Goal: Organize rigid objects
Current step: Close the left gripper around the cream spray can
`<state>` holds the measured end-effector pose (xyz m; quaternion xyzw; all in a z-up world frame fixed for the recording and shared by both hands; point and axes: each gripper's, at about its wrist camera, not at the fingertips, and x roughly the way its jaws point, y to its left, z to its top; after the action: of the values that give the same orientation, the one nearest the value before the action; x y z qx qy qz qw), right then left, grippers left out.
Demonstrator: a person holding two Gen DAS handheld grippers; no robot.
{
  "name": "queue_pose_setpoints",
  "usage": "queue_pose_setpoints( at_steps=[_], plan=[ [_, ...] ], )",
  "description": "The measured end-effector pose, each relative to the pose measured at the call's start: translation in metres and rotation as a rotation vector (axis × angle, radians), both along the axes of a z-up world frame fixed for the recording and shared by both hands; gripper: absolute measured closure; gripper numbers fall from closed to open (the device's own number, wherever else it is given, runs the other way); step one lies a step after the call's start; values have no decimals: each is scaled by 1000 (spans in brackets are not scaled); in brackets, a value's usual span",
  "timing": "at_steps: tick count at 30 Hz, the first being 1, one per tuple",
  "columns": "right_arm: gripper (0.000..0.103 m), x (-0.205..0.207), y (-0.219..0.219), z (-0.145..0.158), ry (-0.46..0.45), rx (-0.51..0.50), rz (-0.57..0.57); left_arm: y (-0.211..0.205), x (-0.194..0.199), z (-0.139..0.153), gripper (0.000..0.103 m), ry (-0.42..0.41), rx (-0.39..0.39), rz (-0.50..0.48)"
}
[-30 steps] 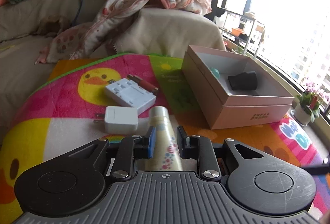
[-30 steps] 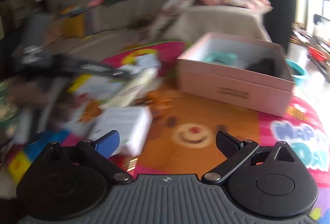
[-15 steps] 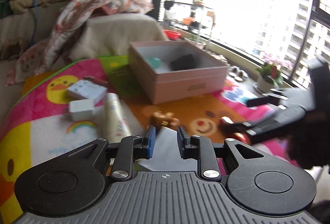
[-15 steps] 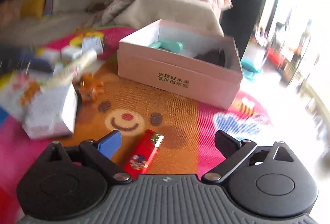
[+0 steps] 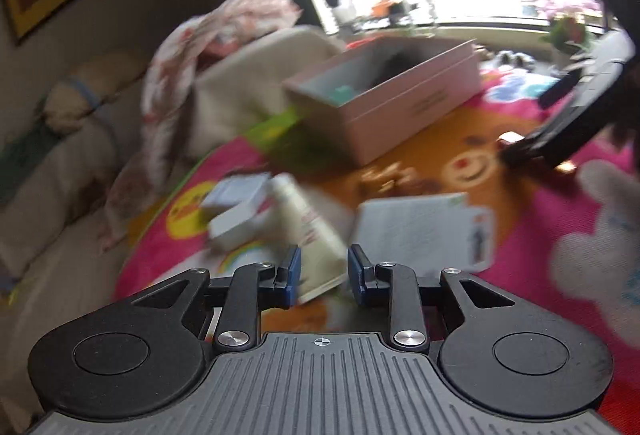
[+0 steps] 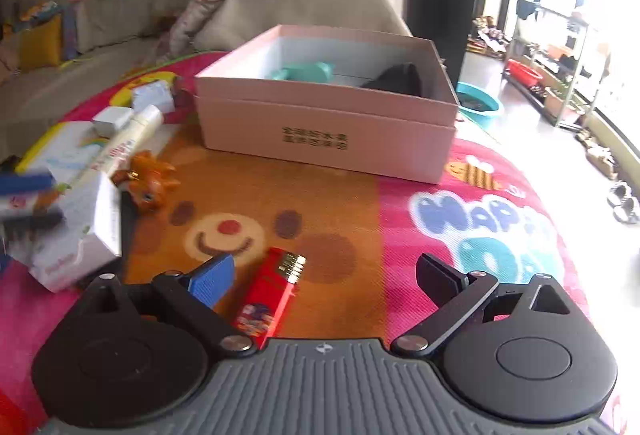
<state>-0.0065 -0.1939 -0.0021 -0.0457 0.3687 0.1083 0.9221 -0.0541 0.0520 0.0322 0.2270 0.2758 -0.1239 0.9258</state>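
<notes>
Right claw (image 6: 324, 277), spread wide, has dropped closer over the red lighter (image 6: 270, 293); left claw (image 5: 322, 271) stays narrowly parted.

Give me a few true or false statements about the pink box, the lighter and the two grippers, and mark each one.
1. The red lighter lies on the mat between the open fingers of the right gripper. True.
2. The pink box is closed with a lid. False: it is open, with a teal item and a black item inside.
3. The left gripper is clamped on the white carton. False: its narrow gap holds nothing; the carton lies beyond it on the mat.
4. The orange toy lies outside the box, on the mat. True.
5. The cream tube stands upright. False: it lies on its side.
</notes>
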Motion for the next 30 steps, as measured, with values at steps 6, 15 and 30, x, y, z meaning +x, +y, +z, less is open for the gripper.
queue_pose_setpoints(
  at_steps=[6,15,30],
  plan=[
    [4,1,-2,-3,8,16,-4,48,32,14,73,140,-394,117],
    [0,2,-3,-5,30,34,-14,17,124,-11,60,181,-373,243],
    [15,-15,8,0,-10,-12,34,40,48,-15,74,244,-419,127]
  ],
)
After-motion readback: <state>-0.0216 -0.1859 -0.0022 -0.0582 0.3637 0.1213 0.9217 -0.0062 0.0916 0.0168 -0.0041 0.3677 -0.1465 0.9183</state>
